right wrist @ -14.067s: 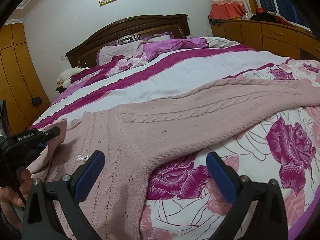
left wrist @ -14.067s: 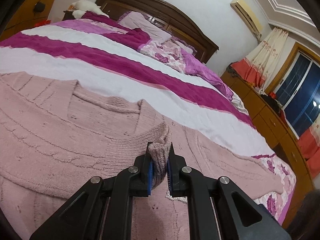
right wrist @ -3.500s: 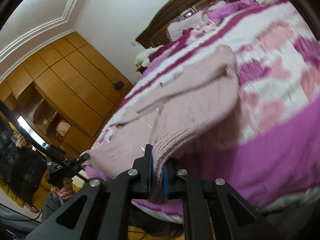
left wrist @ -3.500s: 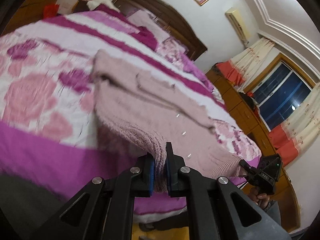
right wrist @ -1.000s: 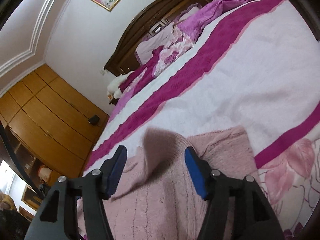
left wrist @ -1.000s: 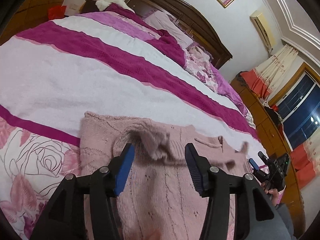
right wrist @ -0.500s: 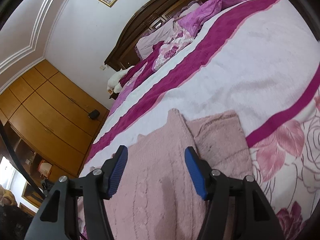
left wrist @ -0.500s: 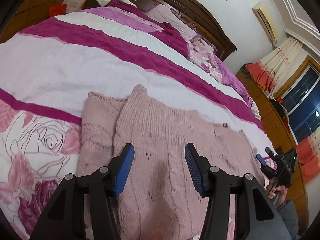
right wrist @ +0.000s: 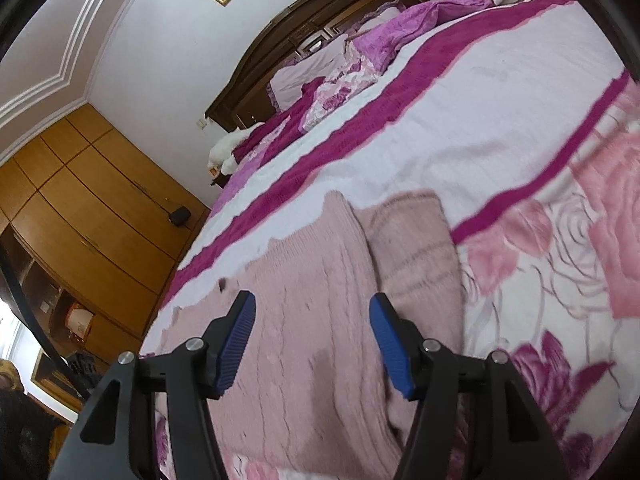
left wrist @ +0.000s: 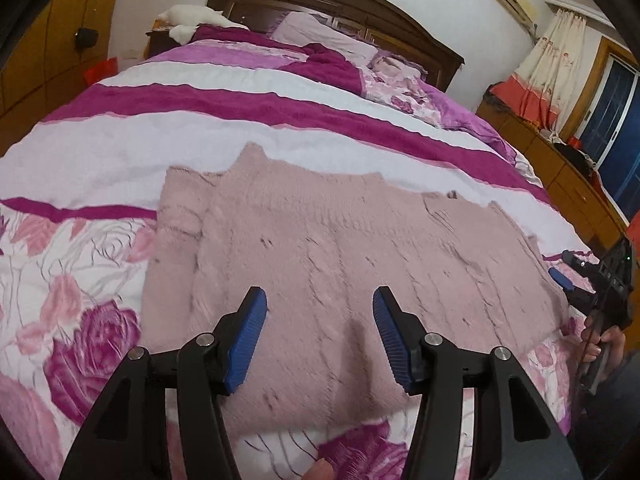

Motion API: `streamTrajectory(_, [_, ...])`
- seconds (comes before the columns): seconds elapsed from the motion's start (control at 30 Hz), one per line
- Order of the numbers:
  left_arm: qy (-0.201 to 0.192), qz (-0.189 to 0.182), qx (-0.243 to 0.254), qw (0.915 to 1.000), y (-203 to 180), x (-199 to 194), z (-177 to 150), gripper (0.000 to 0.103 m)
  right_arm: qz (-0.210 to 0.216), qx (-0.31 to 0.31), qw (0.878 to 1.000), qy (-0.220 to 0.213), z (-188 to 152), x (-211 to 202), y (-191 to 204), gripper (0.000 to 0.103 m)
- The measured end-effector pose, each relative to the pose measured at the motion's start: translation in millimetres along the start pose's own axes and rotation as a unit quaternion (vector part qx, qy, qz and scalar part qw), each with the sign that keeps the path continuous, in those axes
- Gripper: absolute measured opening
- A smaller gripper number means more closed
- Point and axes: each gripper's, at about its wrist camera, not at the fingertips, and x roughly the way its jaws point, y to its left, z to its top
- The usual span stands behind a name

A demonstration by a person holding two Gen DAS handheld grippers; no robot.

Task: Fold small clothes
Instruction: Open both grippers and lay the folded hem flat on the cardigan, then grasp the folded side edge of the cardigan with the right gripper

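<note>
A pale pink knitted sweater (left wrist: 328,248) lies folded in half on the bed, its top layer laid over a folded-in sleeve (left wrist: 176,224) at the left edge. My left gripper (left wrist: 318,304) is open and empty, just above the sweater's near left part. In the right wrist view the sweater (right wrist: 320,292) lies with its other folded sleeve (right wrist: 416,256) showing at its right edge. My right gripper (right wrist: 312,304) is open and empty above the sweater's near right part; it also shows at the far right of the left wrist view (left wrist: 568,276), held in a hand.
The bed cover (left wrist: 168,148) has white and magenta stripes farther back and a rose print (left wrist: 76,292) near the front. Pillows and a crumpled quilt (left wrist: 360,68) lie by the dark headboard (left wrist: 332,4). Wooden wardrobes (right wrist: 80,208) stand left, a low cabinet (left wrist: 560,176) right.
Both grippers, open throughout, have pulled back a little toward the near edge of the bed. The top layer, still dropping one second ago, now lies flat.
</note>
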Motion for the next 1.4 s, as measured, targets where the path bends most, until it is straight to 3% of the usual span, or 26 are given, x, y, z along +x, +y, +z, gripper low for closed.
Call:
streamTrajectory(0.33, [0.001,-0.001,-0.003,1.0000,-9.4,-7.0,-23.8,0.032,-0.046,-0.062,0.997,0.028,-17.2,-28.1,-8.8,0.063])
streamTrajectory(0.57, [0.002,0.003,0.006,1.0000,-13.6,-4.5,-25.7,0.032,-0.080,-0.062,0.994,0.051,-7.4,-23.1,-27.8,0.063])
streamTrajectory(0.87, [0.007,0.011,0.024,0.9996,-18.3,3.2,-24.0,0.032,0.006,-0.029,0.996,0.083,9.6,14.2,-40.9,0.063])
streamTrajectory(1.2, [0.010,0.017,0.030,0.9993,-18.8,12.6,-17.1,0.032,0.030,-0.046,0.993,0.108,21.8,55.3,-31.7,0.062])
streamTrajectory(1.33, [0.007,0.016,0.031,0.9994,-18.1,12.4,-18.3,0.032,0.034,-0.028,0.993,0.106,28.7,63.8,-38.8,0.052])
streamTrajectory(1.4, [0.006,0.015,0.031,0.9994,-17.1,12.0,-19.0,0.032,0.039,-0.012,0.994,0.103,29.1,62.5,-45.1,0.040])
